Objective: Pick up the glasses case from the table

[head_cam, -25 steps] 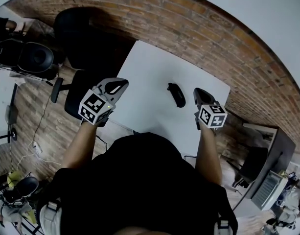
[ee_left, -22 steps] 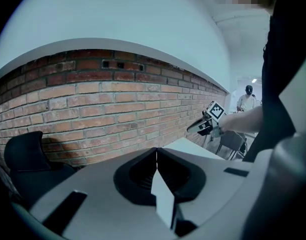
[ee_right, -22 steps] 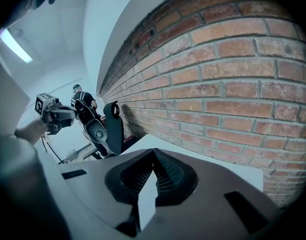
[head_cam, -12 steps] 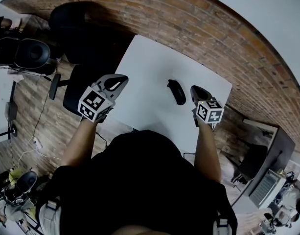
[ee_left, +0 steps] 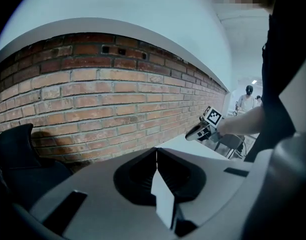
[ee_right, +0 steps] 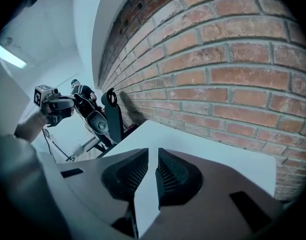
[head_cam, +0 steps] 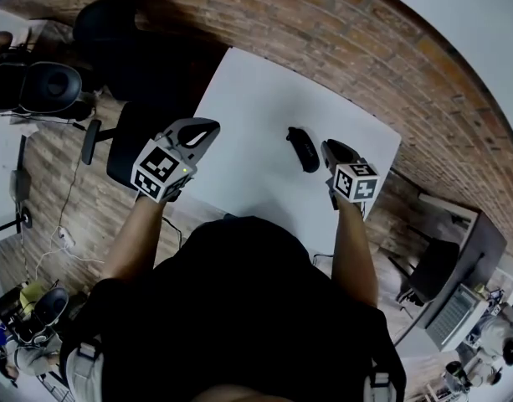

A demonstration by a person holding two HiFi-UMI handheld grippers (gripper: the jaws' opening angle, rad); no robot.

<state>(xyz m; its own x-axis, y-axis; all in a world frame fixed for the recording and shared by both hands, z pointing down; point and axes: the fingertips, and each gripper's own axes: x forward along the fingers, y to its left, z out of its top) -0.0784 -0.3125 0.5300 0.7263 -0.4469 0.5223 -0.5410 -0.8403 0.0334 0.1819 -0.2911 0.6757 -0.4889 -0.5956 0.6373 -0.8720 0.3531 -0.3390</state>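
The black glasses case (head_cam: 303, 150) lies on the white table (head_cam: 256, 107), right of its middle, in the head view. My right gripper (head_cam: 331, 151) hangs just right of the case, apart from it. Its jaws are opening and stand a narrow slit apart (ee_right: 153, 151), with only the bare table top (ee_right: 212, 144) showing between them. My left gripper (head_cam: 202, 131) hovers over the table's left edge, its jaws shut and empty (ee_left: 156, 151). The case is hidden in both gripper views. Each gripper view catches the other gripper far off: the right gripper (ee_left: 200, 131) and the left gripper (ee_right: 55, 104).
A brick wall (head_cam: 348, 48) runs along the table's far side. A black office chair (head_cam: 130, 57) stands off the table's left end, and its back (ee_right: 112, 115) shows in the right gripper view. More desks and gear (head_cam: 453, 308) sit at the lower right.
My right gripper has sunk and moved closer beside the case, and its jaws have parted slightly. The left gripper has dropped a little. The case has not moved.
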